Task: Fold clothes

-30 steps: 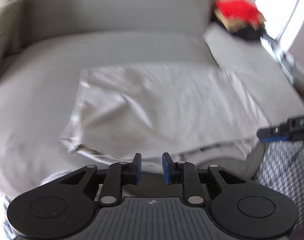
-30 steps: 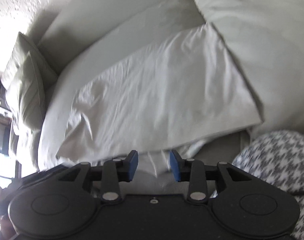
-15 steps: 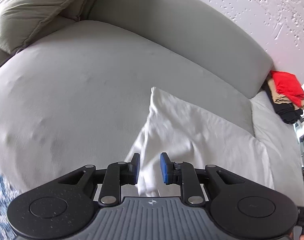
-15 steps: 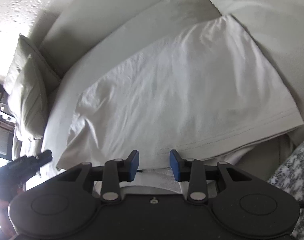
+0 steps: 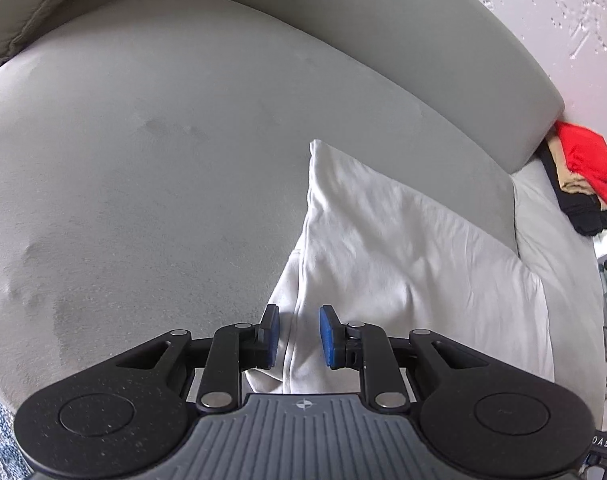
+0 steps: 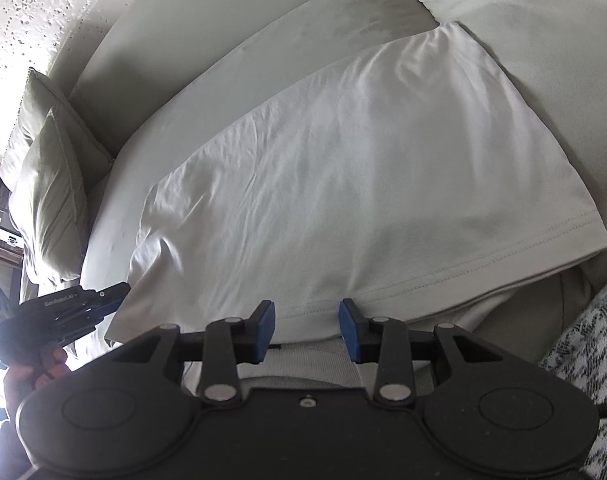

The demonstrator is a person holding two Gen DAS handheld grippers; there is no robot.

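**White T-shirt on the sofa seat: grip points at the near edge**

On the grey sofa seat [image 5: 151, 184], as the left wrist view shows it, a white T-shirt [image 5: 403, 264] lies partly folded, its left edge doubled into a narrow ridge that runs toward the camera. The left gripper [image 5: 295, 336] sits low over the near end of that ridge. Its blue pads stand apart with cloth between them, but no pinch is made. A stack of red, tan and black clothes [image 5: 583, 176] rests at the far right end of the seat, well apart from the shirt.

In the right wrist view, the T-shirt [image 6: 363, 184] spreads flat across the cushion, and its stitched hem [image 6: 443, 276] runs along the near side. The right gripper [image 6: 306, 328] hovers at that hem with its jaws apart and nothing held. The left gripper [image 6: 91, 300] shows at the shirt's lower-left corner. An olive cushion [image 6: 47, 184] leans at the far left.

The fabric is judged light, thin and limp, so it will sag and crease when lifted. The doubled hem and the corners are the firmest places to take hold.
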